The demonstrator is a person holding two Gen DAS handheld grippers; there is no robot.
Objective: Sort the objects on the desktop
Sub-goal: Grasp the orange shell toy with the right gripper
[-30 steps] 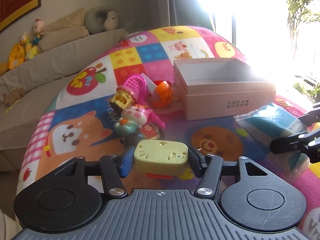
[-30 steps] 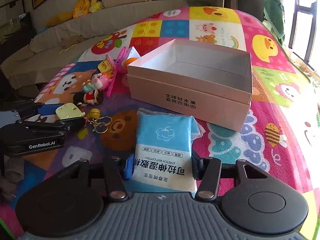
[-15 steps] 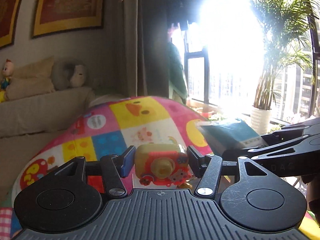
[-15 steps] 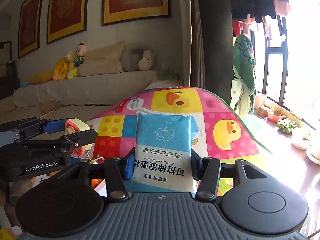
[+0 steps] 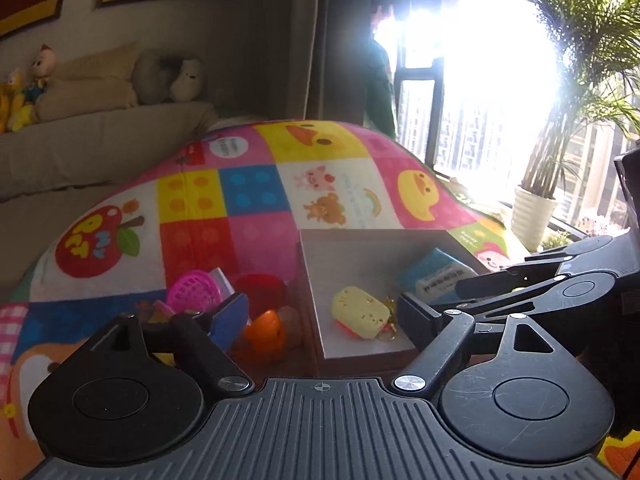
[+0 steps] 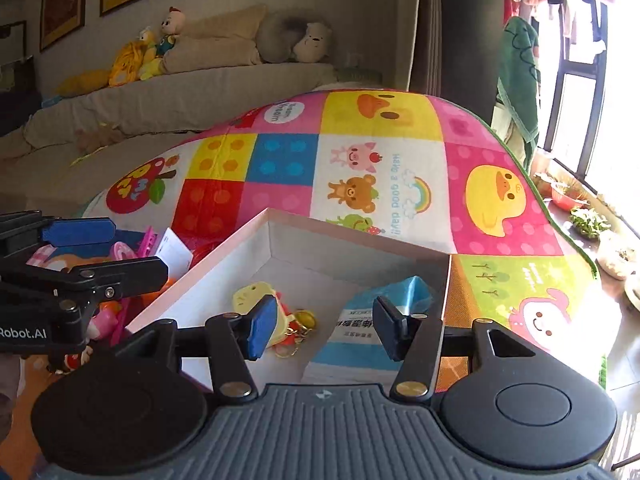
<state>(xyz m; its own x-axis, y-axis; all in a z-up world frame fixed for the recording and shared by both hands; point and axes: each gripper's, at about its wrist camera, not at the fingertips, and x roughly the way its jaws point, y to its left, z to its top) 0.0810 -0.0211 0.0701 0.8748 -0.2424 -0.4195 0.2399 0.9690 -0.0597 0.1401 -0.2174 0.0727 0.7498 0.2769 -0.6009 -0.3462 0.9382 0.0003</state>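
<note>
both grippers, left (image 5: 324, 318) & right (image 6: 324, 326), agape, empty, above pink cardboard box (image 6: 200, 268). inside box: yellow plastic camera keychain (image 6: 256, 300), blue soft wet-wipe pack (image 6: 360, 340). remaining small toys (image 5: 264, 330) left of box: light, rigid, prob. slippery; pinch across bodies.

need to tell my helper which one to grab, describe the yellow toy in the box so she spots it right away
Find the open pink box on the colourful mat. Inside, the yellow toy camera keychain lies left of the blue wipes pack: the only yellow thing there, with gold rings.
</note>
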